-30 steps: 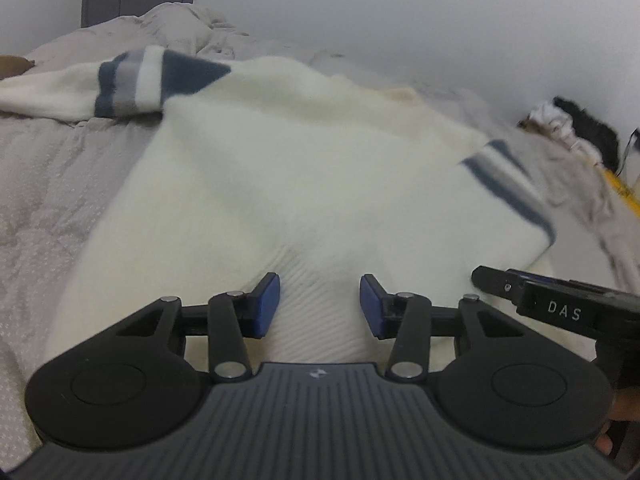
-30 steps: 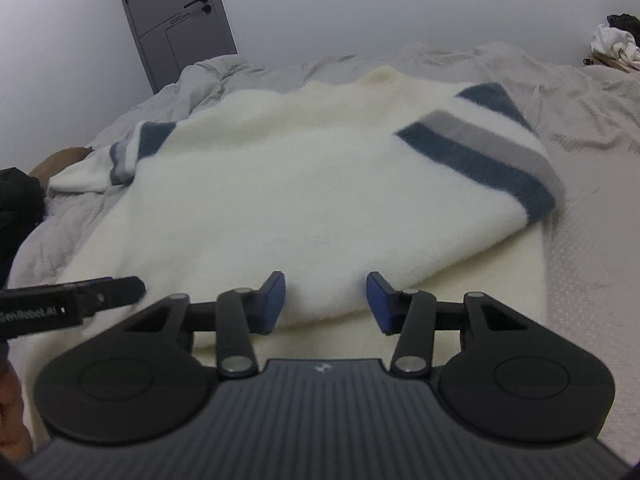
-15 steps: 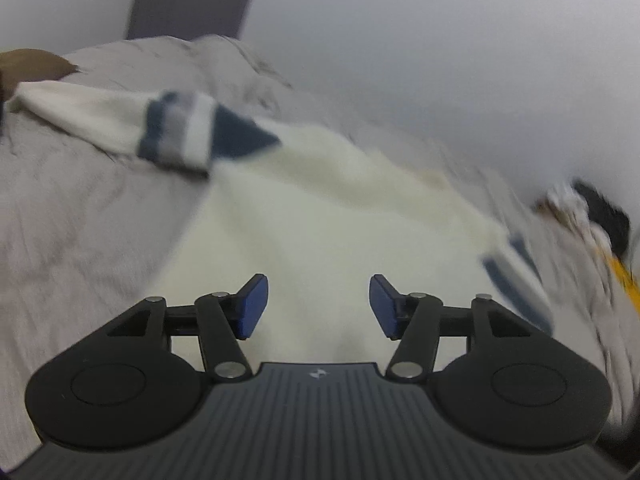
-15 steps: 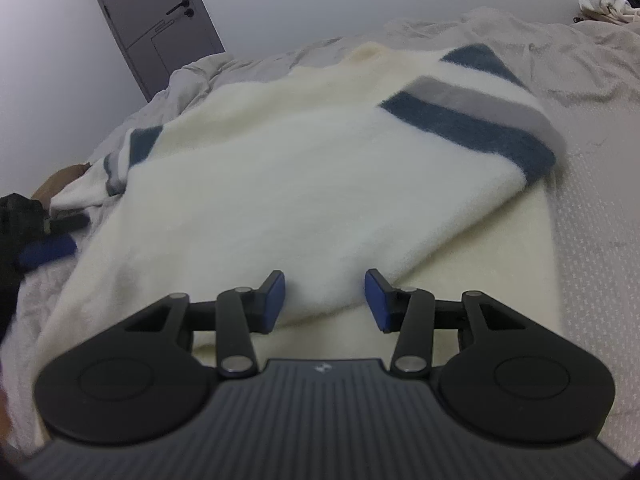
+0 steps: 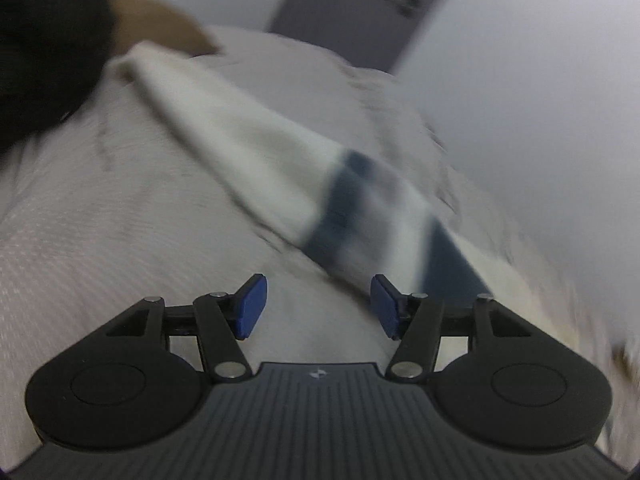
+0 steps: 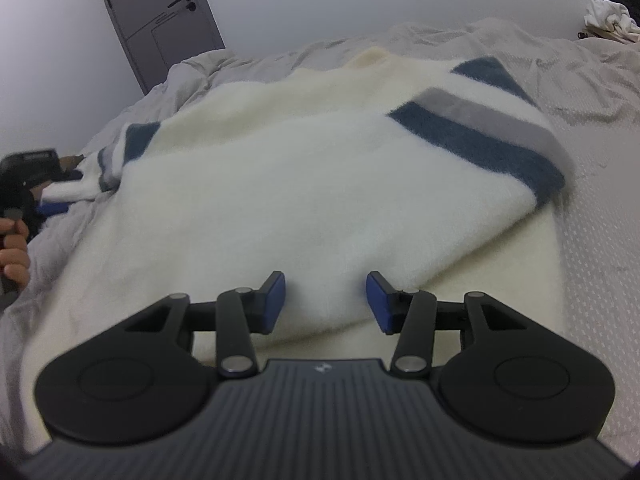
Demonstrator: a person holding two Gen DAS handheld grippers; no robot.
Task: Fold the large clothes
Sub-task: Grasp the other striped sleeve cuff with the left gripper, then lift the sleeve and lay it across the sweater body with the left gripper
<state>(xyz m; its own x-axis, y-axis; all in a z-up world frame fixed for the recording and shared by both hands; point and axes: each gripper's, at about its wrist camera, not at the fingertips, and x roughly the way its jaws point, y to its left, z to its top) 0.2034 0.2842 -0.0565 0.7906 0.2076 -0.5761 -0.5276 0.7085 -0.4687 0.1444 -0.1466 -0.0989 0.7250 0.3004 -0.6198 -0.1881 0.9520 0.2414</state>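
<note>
On the grey bedspread [image 5: 100, 220], as the left wrist camera shows it, the left gripper [image 5: 318, 304] hangs with its blue pads [image 5: 250, 306] well apart and nothing between them; its jaws have just been opening. Ahead of it the unfolded sleeve [image 5: 256, 168] of the cream sweater runs slantwise across the bed from upper left to lower right, its band of blue and grey stripes [image 5: 360, 216] just beyond the right pad (the whole picture is blurred, so finer detail cannot be told). A dark shape [image 5: 44, 48] and something tan [image 5: 160, 24] lie at the bed's upper left corner, and a grey door [image 5: 360, 12] stands behind. From the right wrist camera, the right gripper [image 6: 325, 304] hovers with its pads [image 6: 274, 302] apart and empty over the near hem of the cream sweater [image 6: 280, 184], which lies spread across the middle of the bed. Its right sleeve is folded in over the body, the striped band [image 6: 480, 128] lying toward the bed's right edge. The other sleeve [image 6: 112, 160] reaches out to the left edge, where the left gripper [image 6: 48, 196] sits just beside its cuff, a hand [image 6: 14, 252] behind it. A heap of clothes [image 6: 612, 12] sits at the far right corner.
</note>
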